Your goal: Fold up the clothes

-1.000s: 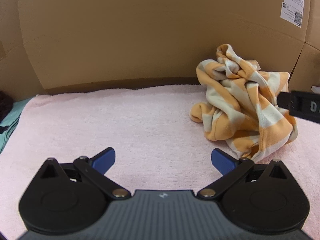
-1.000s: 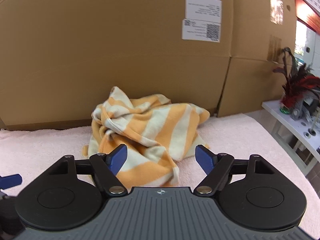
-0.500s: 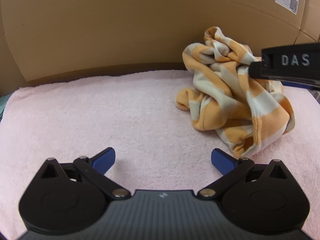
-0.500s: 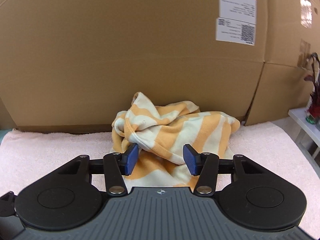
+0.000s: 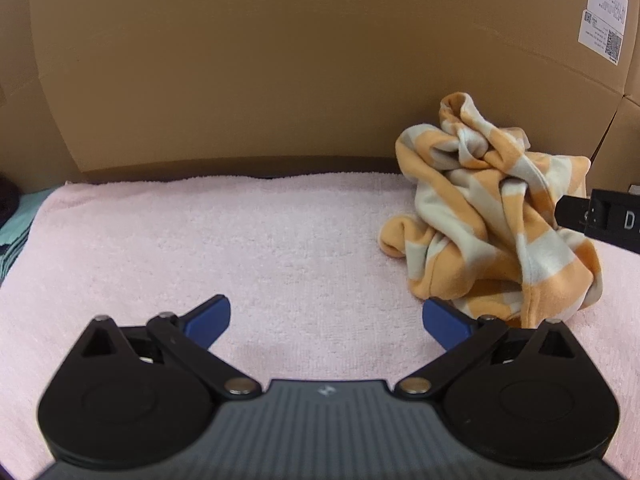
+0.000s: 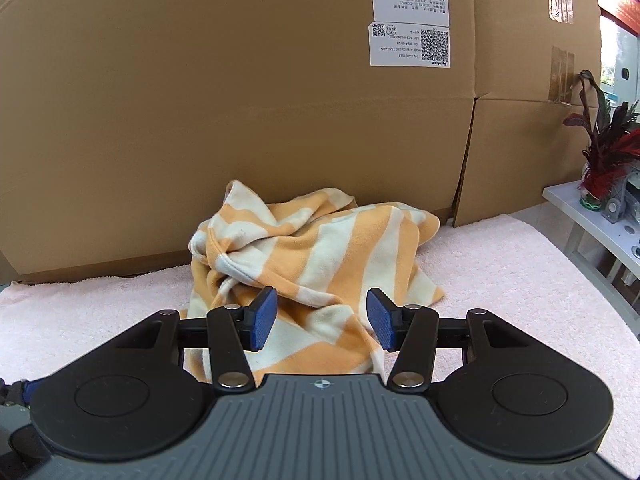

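Lying crumpled in one heap, the single orange-and-white striped garment (image 6: pixel 304 264) sits on the pink towel (image 5: pixel 200 240) that covers the counter, close against the cardboard box wall (image 6: pixel 200 120) behind it. No container holds it.

Two grippers are in play. The left gripper (image 5: pixel 326 318) hovers over bare towel with its fingers wide apart and nothing between them; the garment (image 5: pixel 496 216) lies to its right. The right gripper (image 6: pixel 322 318) has its fingers part-way apart after just closing in, framing the cloth below without pressing on it.

Only the right wrist view shows the two white labels (image 6: pixel 409 18), a red-leaved plant (image 6: pixel 604 148) and a white shelf (image 6: pixel 592 216). Only the left wrist view shows a teal cloth (image 5: pixel 16 220) at the towel's left edge.
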